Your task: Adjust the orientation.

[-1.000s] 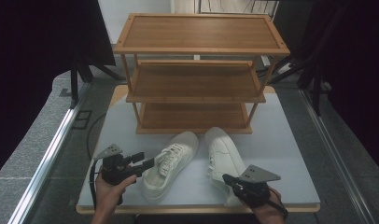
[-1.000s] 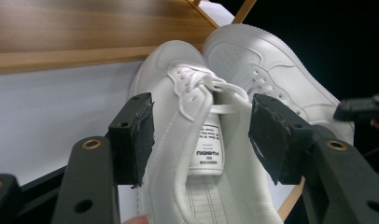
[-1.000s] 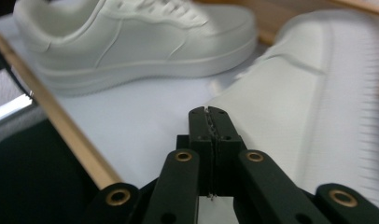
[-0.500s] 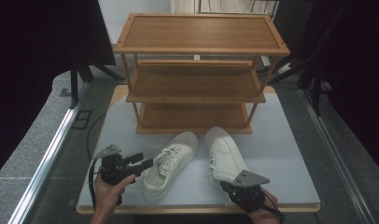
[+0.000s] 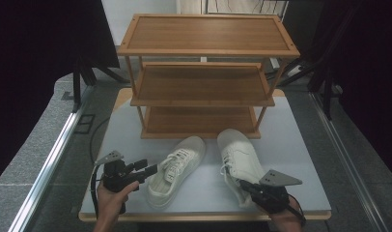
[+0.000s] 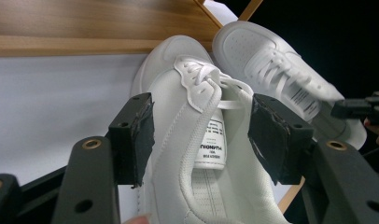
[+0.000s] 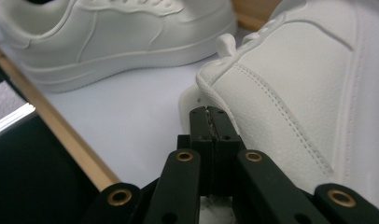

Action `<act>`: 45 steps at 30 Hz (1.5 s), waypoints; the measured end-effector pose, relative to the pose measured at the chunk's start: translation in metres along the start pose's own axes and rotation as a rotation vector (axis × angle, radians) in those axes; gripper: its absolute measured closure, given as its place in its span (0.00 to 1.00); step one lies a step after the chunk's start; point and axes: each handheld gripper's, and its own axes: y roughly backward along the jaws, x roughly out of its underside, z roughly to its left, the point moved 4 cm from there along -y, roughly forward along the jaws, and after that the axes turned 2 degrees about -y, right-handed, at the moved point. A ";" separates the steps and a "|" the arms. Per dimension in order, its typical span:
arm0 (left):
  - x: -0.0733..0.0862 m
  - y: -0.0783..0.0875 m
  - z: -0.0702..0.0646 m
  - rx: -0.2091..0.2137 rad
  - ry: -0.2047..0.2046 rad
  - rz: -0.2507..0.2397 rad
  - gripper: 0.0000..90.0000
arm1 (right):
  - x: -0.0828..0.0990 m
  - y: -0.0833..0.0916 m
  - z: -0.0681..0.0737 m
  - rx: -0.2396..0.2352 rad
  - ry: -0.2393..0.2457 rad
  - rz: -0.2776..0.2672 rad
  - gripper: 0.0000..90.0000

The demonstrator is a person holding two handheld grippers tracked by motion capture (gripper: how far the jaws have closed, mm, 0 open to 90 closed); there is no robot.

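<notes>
at the lower left of the high view the left tongs stand spread around the left sneaker on the worktop. lower right, the right tongs are pressed together with nothing between, touching the heel of the right sneaker

A three-tier wooden shoe rack stands at the far half of the white tabletop. Directly before its lowest shelf lie two white lace-up sneakers: the left sneaker (toe angled toward the rack) and, just beside it on the right, the right sneaker. The left gripper sits at the left sneaker's left side. The right gripper sits at the right sneaker's heel, near the table's front edge.
</notes>
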 end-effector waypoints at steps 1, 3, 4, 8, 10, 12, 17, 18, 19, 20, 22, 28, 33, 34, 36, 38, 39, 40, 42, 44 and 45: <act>0.001 -0.001 -0.001 0.003 0.001 0.006 0.45 | 0.000 0.002 -0.004 0.009 -0.007 -0.010 1.00; 0.001 -0.003 -0.002 0.005 0.001 0.009 0.45 | 0.000 0.007 -0.013 0.032 -0.023 -0.035 1.00; 0.002 -0.004 -0.002 0.005 0.000 0.014 0.45 | 0.001 0.009 -0.017 0.043 -0.032 -0.043 1.00; 0.004 -0.008 -0.003 0.008 -0.003 0.031 0.45 | 0.007 0.012 -0.038 0.106 -0.079 -0.053 0.99; 0.004 -0.009 -0.004 0.006 -0.004 0.034 0.45 | 0.010 0.017 -0.051 0.116 -0.129 -0.067 0.99; 0.004 -0.010 -0.004 0.007 -0.003 0.035 0.45 | 0.015 0.022 -0.064 0.170 -0.151 -0.066 0.99; 0.004 -0.009 -0.003 0.006 -0.001 0.035 0.45 | 0.026 0.028 -0.086 0.137 -0.248 -0.102 0.98; 0.004 -0.009 -0.003 0.006 0.000 0.034 0.45 | 0.026 0.028 -0.086 0.131 -0.244 -0.101 0.97; 0.004 -0.008 -0.002 0.006 0.002 0.032 0.45 | 0.025 0.027 -0.084 0.130 -0.230 -0.096 0.97; 0.004 -0.008 -0.002 0.004 0.003 0.032 0.45 | 0.024 0.026 -0.082 0.132 -0.216 -0.093 0.96; 0.004 -0.007 -0.001 0.006 0.005 0.028 0.45 | 0.024 0.025 -0.081 0.140 -0.200 -0.092 0.92; 0.004 -0.006 -0.001 0.004 0.006 0.027 0.45 | 0.024 0.027 -0.081 0.142 -0.204 -0.094 0.81; 0.004 -0.007 0.000 0.003 0.006 0.029 0.45 | 0.016 0.035 -0.078 0.154 -0.183 -0.121 0.79; 0.004 -0.007 0.000 0.002 0.006 0.030 0.45 | 0.015 0.037 -0.078 0.158 -0.181 -0.127 0.79; 0.004 -0.007 0.000 0.001 0.006 0.031 0.45 | 0.015 0.038 -0.079 0.160 -0.183 -0.134 0.78; 0.004 -0.007 0.000 0.001 0.007 0.029 0.45 | 0.013 0.042 -0.081 0.170 -0.187 -0.144 0.76; 0.004 -0.007 0.000 0.001 0.007 0.029 0.45 | 0.013 0.042 -0.081 0.173 -0.186 -0.144 0.75; 0.004 -0.007 0.000 0.000 0.008 0.028 0.45 | 0.013 0.043 -0.082 0.174 -0.187 -0.141 0.74; 0.004 -0.006 0.000 0.000 0.008 0.027 0.45 | 0.012 0.043 -0.078 0.148 -0.187 -0.137 0.74; 0.004 -0.006 0.000 -0.001 0.010 0.027 0.45 | 0.009 0.044 -0.073 0.098 -0.193 -0.148 0.74; 0.004 -0.006 0.001 -0.001 0.009 0.027 0.45 | 0.002 0.044 -0.059 0.028 -0.169 -0.162 0.77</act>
